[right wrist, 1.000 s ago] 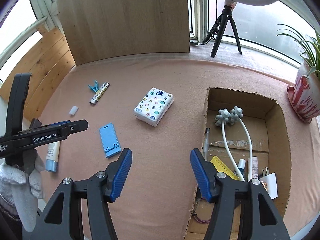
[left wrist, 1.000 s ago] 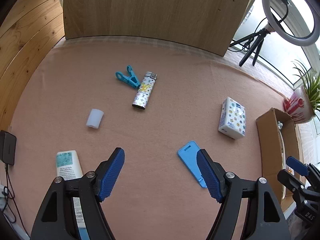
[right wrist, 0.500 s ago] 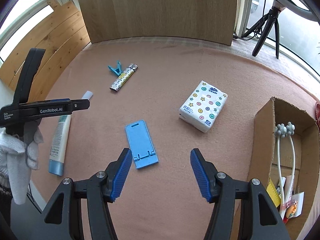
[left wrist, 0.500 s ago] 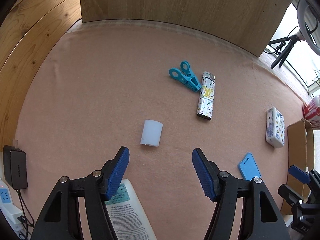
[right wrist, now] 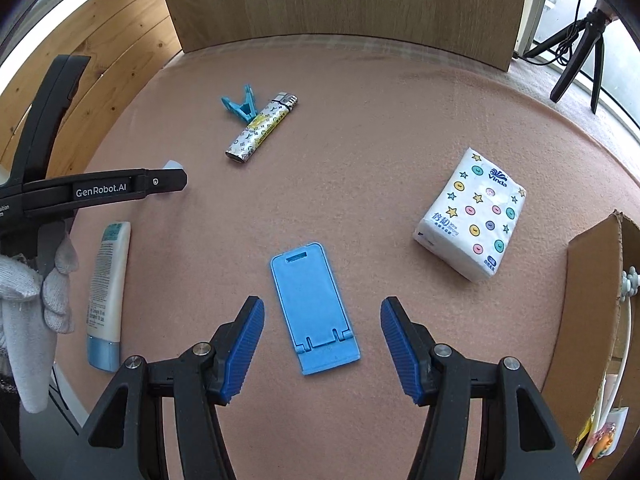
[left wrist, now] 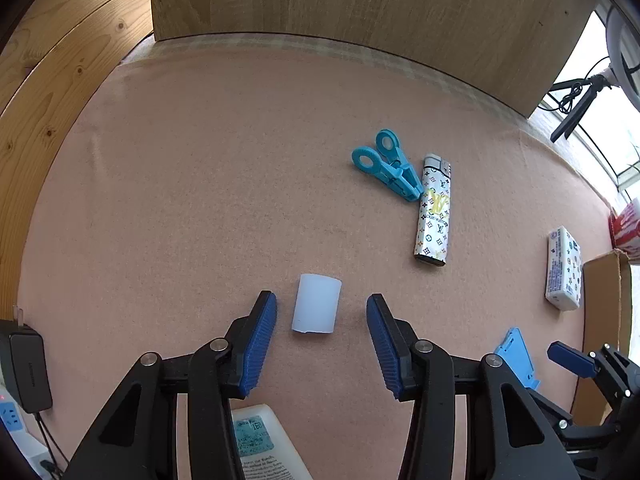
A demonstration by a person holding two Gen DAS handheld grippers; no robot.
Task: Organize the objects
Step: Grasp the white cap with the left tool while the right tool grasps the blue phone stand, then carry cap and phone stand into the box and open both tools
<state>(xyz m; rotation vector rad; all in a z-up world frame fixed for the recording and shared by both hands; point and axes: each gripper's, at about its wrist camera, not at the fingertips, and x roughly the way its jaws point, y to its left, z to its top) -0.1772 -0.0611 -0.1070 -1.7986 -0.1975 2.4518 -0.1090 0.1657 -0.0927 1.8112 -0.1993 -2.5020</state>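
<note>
Your left gripper [left wrist: 321, 334] is closing around the small white cap [left wrist: 316, 309], which lies between the blue pads with gaps on both sides, so nothing's gripped there yet. Your right gripper [right wrist: 322, 340] sits about half open over the blue phone stand [right wrist: 313, 306], pads clear of it on both sides, holding nothing. On the pink mat [right wrist: 360, 128] you've got one cap, one phone stand, one patterned lighter [left wrist: 434, 210], one blue clip [left wrist: 387, 165] touching the lighter's top end, one tissue pack [right wrist: 475, 214] and one lotion tube [right wrist: 106, 294] near the mat's left edge. The cardboard box [right wrist: 592, 304] sits at the right edge with a few things inside, too cut off to count. Nothing sits between either gripper and its thing; a wooden board [right wrist: 344, 0] stands along the far edge.
</note>
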